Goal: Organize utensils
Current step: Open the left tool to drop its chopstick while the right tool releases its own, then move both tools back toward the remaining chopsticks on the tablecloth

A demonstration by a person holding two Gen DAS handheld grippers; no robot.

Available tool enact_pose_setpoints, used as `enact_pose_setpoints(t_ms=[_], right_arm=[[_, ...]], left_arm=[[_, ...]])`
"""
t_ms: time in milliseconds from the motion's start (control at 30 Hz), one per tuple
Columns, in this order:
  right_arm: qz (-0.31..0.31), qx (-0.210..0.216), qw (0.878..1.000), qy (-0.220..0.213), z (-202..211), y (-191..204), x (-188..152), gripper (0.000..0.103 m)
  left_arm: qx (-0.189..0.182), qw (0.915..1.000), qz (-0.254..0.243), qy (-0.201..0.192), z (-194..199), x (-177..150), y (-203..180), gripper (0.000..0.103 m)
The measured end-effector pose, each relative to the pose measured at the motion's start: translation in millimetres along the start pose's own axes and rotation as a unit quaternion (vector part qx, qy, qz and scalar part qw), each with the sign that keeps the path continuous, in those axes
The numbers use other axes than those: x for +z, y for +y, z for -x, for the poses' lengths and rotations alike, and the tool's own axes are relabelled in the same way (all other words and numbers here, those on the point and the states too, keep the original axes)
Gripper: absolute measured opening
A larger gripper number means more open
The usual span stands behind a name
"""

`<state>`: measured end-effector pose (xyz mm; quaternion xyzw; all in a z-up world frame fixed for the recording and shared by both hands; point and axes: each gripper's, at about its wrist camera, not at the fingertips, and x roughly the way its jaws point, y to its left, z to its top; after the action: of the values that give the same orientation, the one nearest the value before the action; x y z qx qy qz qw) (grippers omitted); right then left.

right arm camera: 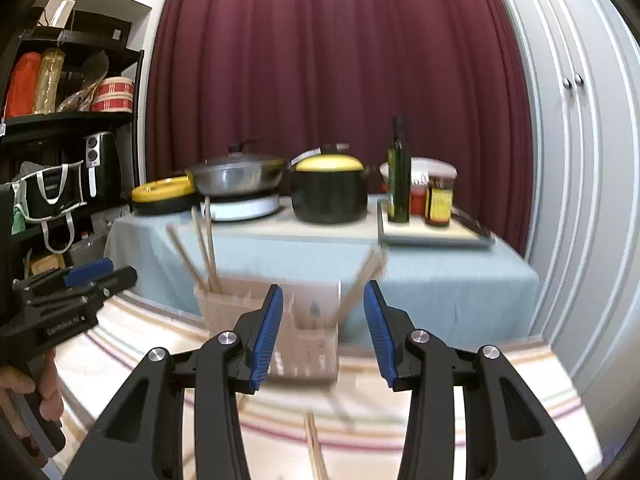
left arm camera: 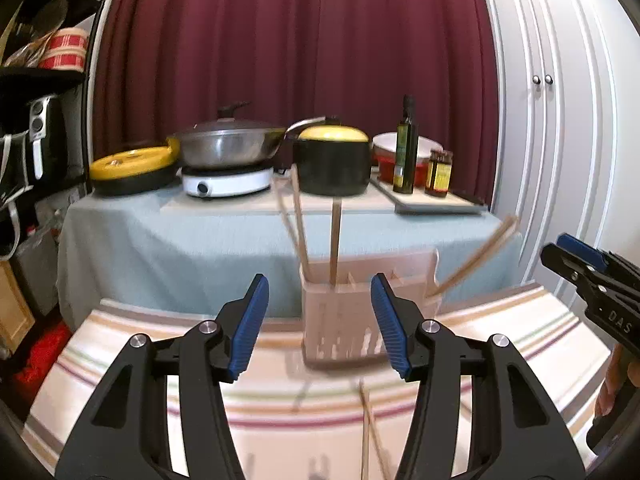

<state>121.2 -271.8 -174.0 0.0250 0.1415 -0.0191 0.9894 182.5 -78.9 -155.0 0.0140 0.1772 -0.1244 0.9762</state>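
- Your left gripper (left arm camera: pixel 320 320) and right gripper (right arm camera: pixel 323 330) both hold their jaws apart, empty.
- The pale wooden compartmented utensil holder (left arm camera: pixel 340 320) stands on the striped worktop (left arm camera: pixel 520 344); its wooden chopsticks (left arm camera: pixel 335 240) point upward, some leaning right.
- Loose wooden chopsticks (left arm camera: pixel 366 432) lie pointing toward the holder.

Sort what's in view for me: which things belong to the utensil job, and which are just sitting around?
Job:
holder
chopsticks in holder
loose chopsticks on striped cloth
left gripper, right gripper, both open

Just lying about:
wok
black pot
oil bottle
jars
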Motion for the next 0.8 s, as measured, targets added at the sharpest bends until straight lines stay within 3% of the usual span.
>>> enact_pose_setpoints(t_ms=[433, 800], right_arm=[[-0.029, -0.004, 0.996, 0.088, 42, -6, -118, 0.042], [-0.042, 0.012, 0.990, 0.135, 63, -6, -181, 0.041]], left_arm=[[0.014, 0.9976, 0.036, 0.058, 41, -93, 12, 0.057], [0.009, 0.9941, 0.030, 0.104, 62, -157, 6, 0.063]])
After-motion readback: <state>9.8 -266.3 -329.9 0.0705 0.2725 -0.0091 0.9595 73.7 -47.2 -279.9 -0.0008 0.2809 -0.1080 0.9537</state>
